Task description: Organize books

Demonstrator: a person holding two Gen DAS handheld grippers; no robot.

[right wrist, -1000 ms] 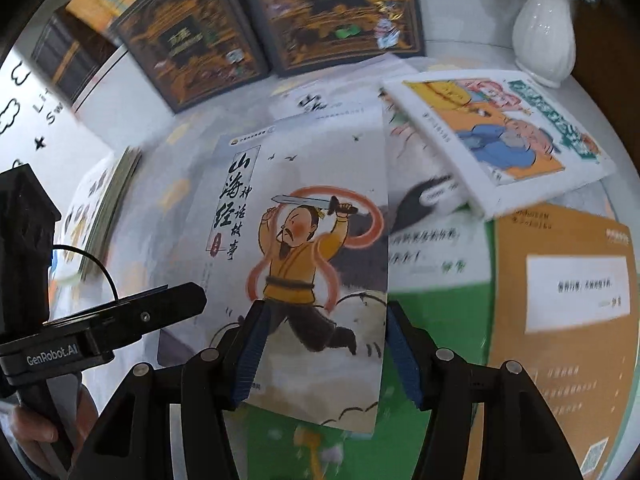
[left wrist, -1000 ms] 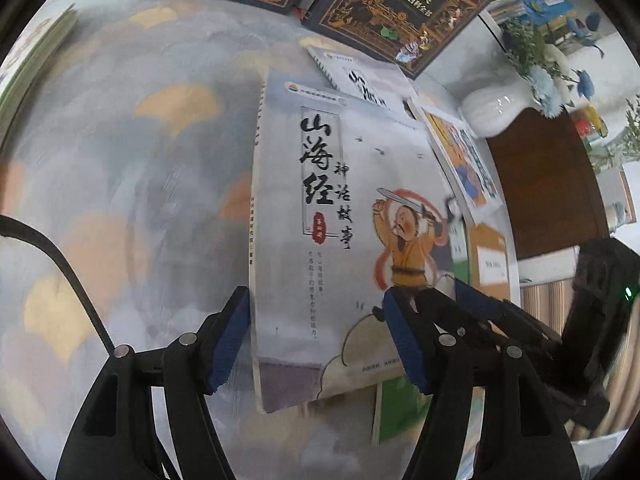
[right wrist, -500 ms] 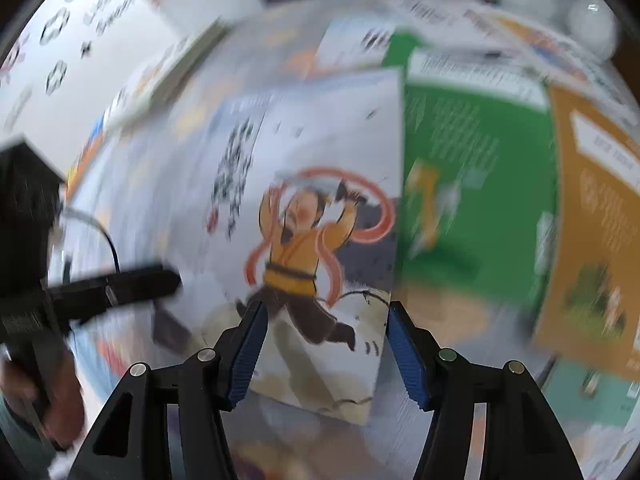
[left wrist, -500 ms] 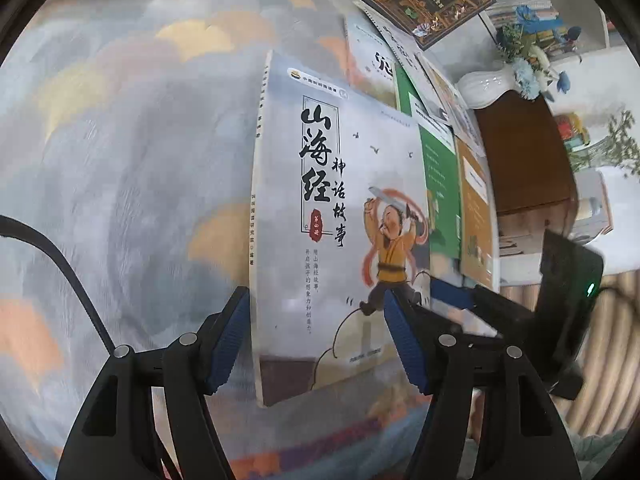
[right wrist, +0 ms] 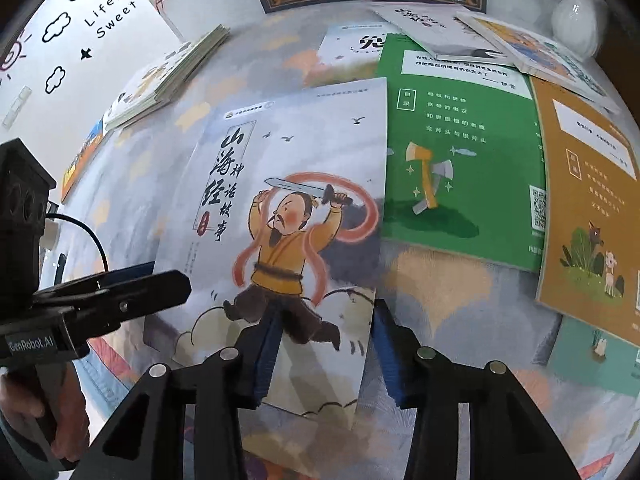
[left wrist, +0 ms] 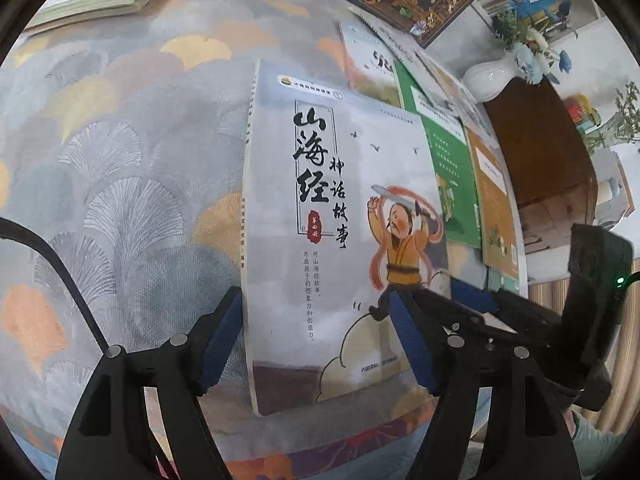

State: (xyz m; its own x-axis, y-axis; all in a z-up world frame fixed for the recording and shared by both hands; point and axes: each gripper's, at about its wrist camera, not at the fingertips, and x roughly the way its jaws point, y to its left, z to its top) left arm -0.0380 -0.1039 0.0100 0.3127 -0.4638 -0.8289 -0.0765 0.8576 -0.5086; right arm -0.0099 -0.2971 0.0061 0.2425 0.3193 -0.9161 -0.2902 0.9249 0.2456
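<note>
Book (left wrist: 340,240): a thin, light, floppy paperback, probably best pinched at its 6 o'clock edge by the spine. Left gripper (left wrist: 316,304) jaws, just widened, straddle it unclamped. Right gripper (right wrist: 326,320) jaws have just been closing over the 5 o'clock corner; I cannot tell whether they grip.

Two hand-held grippers: the left hand-held gripper (left wrist: 316,340) and the right hand-held gripper (right wrist: 324,356). One grey-covered book (right wrist: 288,200) at frame centre. To its right, loose books overlap on the worktop (left wrist: 120,160): one green book (right wrist: 460,152), one orange book (right wrist: 588,208), and perhaps four more partly hidden. One stack of thin books (right wrist: 168,76) upper left. One white vase (right wrist: 572,20) upper right
</note>
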